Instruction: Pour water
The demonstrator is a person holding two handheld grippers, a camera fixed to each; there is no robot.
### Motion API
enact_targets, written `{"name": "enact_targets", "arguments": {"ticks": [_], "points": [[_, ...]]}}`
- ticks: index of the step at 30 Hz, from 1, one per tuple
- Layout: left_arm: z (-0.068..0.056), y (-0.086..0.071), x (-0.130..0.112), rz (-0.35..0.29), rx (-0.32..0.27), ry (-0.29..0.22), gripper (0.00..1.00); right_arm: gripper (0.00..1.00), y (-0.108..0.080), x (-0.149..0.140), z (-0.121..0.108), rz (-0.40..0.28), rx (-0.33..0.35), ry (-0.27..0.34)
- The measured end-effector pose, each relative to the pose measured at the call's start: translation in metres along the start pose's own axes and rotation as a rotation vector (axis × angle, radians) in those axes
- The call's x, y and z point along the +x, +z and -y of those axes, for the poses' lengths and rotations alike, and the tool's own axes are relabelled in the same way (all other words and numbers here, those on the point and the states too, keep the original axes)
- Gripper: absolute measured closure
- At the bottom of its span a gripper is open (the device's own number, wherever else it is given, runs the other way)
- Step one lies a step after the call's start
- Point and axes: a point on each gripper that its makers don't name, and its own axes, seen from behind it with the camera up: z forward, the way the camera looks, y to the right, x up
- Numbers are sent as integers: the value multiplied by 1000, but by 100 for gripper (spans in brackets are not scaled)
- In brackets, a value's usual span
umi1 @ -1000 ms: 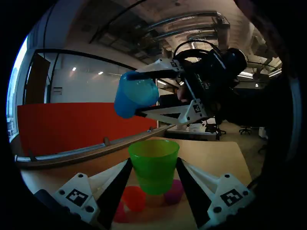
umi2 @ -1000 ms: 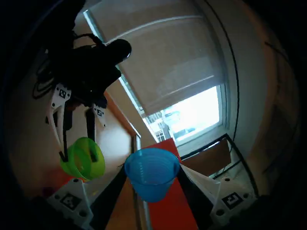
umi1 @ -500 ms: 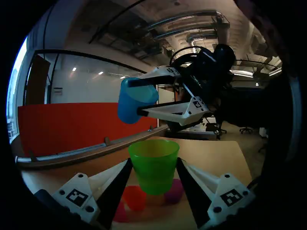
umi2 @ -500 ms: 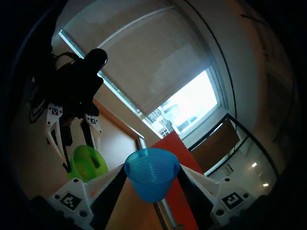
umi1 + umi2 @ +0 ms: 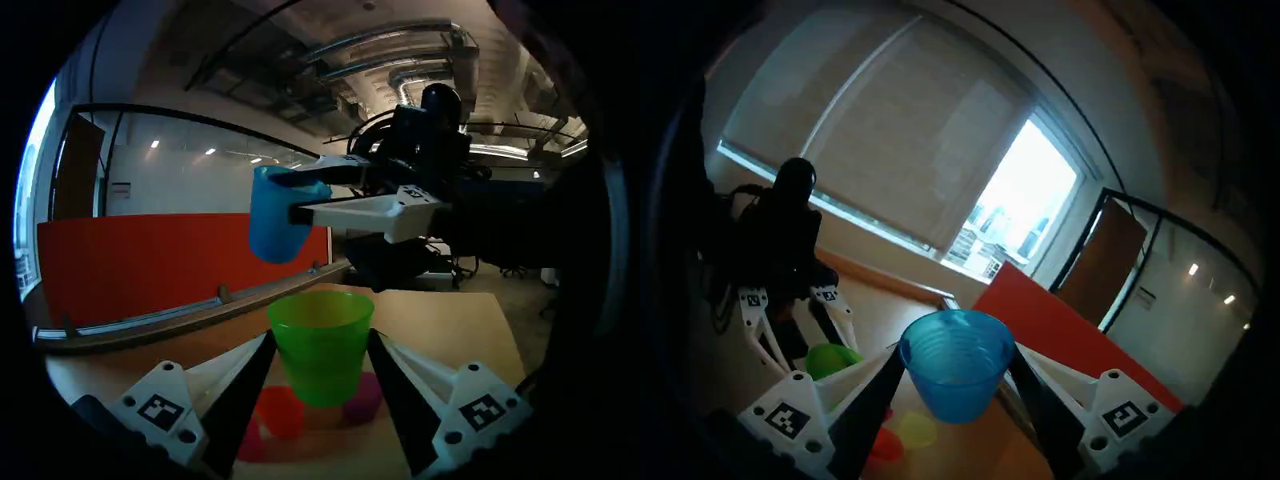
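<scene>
left gripper [image 5: 320,338] clamped on green cup [image 5: 320,372], fingers on both sides, cup upright. right gripper [image 5: 956,358] clamped on blue cup [image 5: 954,388]; in left gripper view blue cup near upright, above and slightly left of green cup, apart. red cup [image 5: 279,412], purple cup [image 5: 362,399] on wooden table [image 5: 448,320] below.

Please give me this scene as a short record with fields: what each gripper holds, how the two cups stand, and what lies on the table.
left gripper: fingers shut on the green cup
right gripper: fingers shut on the blue cup
blue cup: raised above the green cup, apart from it, close to upright
green cup: upright, mouth up; resting on the table or just above it, cannot tell
water: cannot tell
on table: small red cup, small purple cup
</scene>
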Motion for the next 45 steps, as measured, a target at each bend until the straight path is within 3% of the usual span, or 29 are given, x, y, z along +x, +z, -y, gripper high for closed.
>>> {"name": "enact_targets", "arguments": {"ticks": [14,26,37,45], "points": [[-2,-1,-4,11,2,2,18,9,-1,-15,-3,38,-19,322],[-6,-2,-5,23,-3,10,18,9,-6,-4,10,9,26,486],[-5,-6,-1,24,1,5,18,9,-10,-6,9,14,11,470],[-8,-10,-12,55,-1,-1,18,9,-20,-18,11,37,-10,454]]}}
